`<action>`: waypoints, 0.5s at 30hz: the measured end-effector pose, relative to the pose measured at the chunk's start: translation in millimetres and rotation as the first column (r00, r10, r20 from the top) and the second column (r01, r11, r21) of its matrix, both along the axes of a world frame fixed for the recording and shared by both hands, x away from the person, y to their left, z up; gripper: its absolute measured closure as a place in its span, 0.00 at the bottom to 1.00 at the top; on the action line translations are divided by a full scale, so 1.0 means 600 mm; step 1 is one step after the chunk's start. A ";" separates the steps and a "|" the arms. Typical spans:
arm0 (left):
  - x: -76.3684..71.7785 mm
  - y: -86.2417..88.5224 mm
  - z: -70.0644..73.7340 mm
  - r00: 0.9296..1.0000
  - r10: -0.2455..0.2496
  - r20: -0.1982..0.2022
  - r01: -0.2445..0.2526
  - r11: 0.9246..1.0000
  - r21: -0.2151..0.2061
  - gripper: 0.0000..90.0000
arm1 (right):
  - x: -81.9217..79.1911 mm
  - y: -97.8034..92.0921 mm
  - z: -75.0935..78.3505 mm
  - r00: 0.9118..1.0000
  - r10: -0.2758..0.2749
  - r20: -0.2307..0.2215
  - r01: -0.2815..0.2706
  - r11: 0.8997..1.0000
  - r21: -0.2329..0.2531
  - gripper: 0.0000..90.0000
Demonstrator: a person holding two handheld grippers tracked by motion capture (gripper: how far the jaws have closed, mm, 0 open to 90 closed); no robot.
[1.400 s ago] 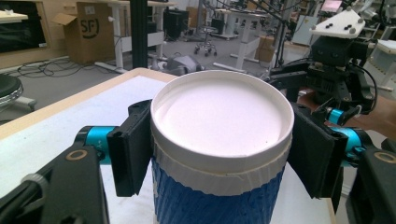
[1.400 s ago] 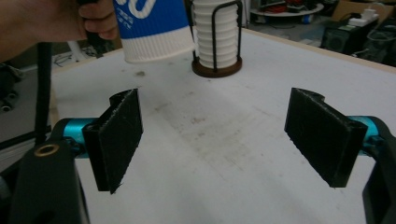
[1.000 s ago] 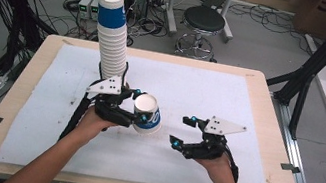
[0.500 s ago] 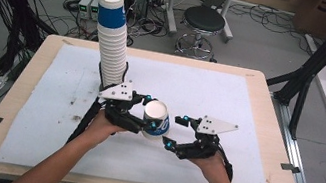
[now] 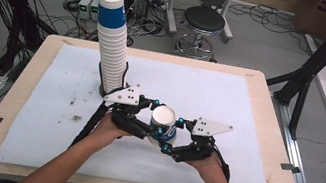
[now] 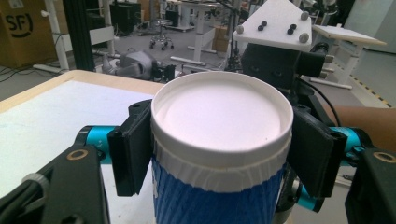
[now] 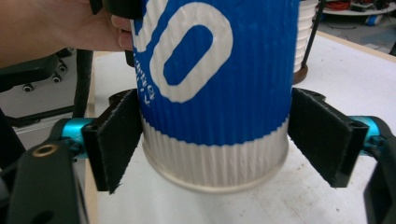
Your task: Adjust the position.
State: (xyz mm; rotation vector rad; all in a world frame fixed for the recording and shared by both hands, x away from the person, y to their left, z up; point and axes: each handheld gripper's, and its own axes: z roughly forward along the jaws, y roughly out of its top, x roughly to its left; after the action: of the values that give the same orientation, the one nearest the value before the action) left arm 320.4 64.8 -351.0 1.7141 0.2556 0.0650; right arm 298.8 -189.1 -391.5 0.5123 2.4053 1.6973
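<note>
Near the middle of the white mat (image 5: 229, 108), a little toward the person's side, a single blue and white paper cup (image 5: 164, 123) is held between the two tools, lifted off the mat, with its open mouth up. The left gripper (image 5: 153, 123) is clamped on the cup just under the rolled rim, its pads pressed on either side of the white band as seen in the left gripper view. The right gripper (image 5: 174, 135) sits lower down, around the cup's base: in the right gripper view its jaws stand apart, the left pad touching or nearly touching the wall and the right one just clear of it. The cup's inside shows plain white; I cannot tell whether another cup is nested within. To the far left stands a tall stack of cups (image 5: 111, 41), leaning slightly, well apart from the held cup.
</note>
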 end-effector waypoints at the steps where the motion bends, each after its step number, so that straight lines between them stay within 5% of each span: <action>1: -0.001 -0.001 0.001 1.000 -0.001 -0.001 0.001 1.000 -0.004 0.33 | -0.001 0.000 0.001 1.000 0.002 0.000 -0.002 1.000 0.005 0.21; 11: 0.001 0.003 0.004 1.000 -0.009 0.005 0.009 1.000 -0.011 0.34 | -0.002 -0.006 0.002 1.000 0.013 -0.001 -0.013 1.000 0.008 0.26; 15: 0.006 0.005 0.001 1.000 -0.018 -0.016 0.018 1.000 0.004 0.34 | -0.002 -0.007 0.006 1.000 0.006 0.005 -0.006 1.000 -0.029 0.30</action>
State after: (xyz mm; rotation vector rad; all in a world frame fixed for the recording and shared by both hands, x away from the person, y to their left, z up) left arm 324.2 67.7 -350.6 1.7216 0.2522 0.0388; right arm 297.7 -193.1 -387.8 0.4966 2.4269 1.6614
